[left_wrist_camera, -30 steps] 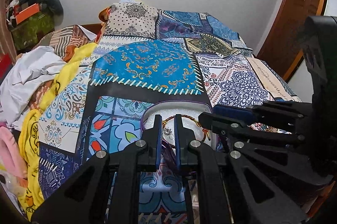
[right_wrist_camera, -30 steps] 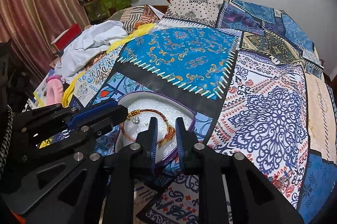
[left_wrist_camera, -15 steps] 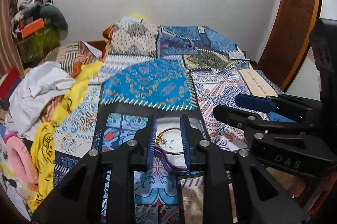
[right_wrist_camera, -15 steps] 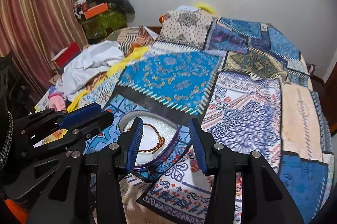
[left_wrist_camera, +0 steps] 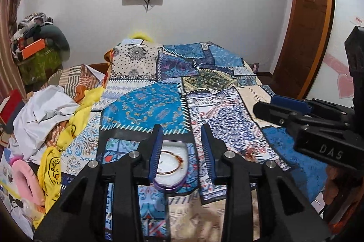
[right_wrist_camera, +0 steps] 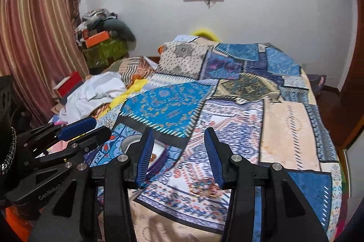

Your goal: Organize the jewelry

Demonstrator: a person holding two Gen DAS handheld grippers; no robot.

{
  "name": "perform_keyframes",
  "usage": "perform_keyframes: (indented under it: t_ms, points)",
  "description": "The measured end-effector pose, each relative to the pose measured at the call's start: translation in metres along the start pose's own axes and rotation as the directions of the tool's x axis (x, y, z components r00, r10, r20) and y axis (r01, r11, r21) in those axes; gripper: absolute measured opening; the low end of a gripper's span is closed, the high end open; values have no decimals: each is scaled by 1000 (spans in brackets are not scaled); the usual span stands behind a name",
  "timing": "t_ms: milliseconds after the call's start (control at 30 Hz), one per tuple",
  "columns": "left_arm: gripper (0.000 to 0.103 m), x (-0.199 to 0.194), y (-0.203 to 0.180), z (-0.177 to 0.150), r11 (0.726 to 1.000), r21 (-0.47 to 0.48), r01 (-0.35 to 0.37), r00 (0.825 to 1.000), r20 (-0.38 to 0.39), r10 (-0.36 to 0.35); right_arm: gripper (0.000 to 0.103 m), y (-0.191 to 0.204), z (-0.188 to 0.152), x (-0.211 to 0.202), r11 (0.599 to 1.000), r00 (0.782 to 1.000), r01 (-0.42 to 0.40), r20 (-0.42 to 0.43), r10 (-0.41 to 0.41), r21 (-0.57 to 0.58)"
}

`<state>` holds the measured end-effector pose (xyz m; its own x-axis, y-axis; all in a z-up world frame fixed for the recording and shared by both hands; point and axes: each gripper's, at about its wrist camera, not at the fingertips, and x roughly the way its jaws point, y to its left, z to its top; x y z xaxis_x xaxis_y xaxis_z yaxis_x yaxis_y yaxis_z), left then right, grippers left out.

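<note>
In the left wrist view, the left gripper (left_wrist_camera: 182, 151) is held spread, empty, above a round purple-rimmed dish (left_wrist_camera: 169, 187) on the patchwork bedspread (left_wrist_camera: 145, 108); a beaded bracelet (left_wrist_camera: 170, 162) lies inside (on white padding).

In the right wrist view, the right gripper (right_wrist_camera: 178, 159) is likewise spread, empty; gold jewelry (right_wrist_camera: 202, 190) is seen blurred on the cloth.

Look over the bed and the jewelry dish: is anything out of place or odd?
Small gold-coloured pieces lie loose on the patchwork bedspread near the right claw, outside the white dish holding the bracelet. They are blurred, so whether they are jewelry is unclear.
</note>
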<state>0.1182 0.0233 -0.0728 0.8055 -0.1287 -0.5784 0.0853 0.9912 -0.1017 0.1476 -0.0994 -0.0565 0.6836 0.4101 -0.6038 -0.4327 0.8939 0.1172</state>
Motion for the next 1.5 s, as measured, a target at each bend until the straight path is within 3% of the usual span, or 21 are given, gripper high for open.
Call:
perform_keyframes:
  t_ms: [133,400,567,800,967,1133,1500]
  points:
    - [42,3,-16,1,1000,7,13,1000,-7,-13,42,-16,-3,-13,1000,1000,9,25,-9,27]
    - [43,30,-40,-4,999,0,44,996,-83,-44,46,-50,-16,-22,996,999,40,26,-42,78]
    - [43,55,-52,-19,999,3,54,986,-159,-53,46,-71,-27,-18,993,998,65,-12,-64,96]
    - [43,83,-62,-44,996,16,91,959,-272,-84,46,-90,-50,-1,993,993,62,-101,-52,101]
    - [43,92,-69,-56,990,20,142,941,-314,-128,46,-98,-65,12,994,987,54,-158,-39,96]
    - [43,98,-78,-59,984,40,172,938,-311,-151,46,-102,-73,21,995,981,41,-192,-22,94]
    - [21,106,-83,-60,976,52,213,936,-298,-188,46,-84,-72,42,999,974,-27,-223,31,20]
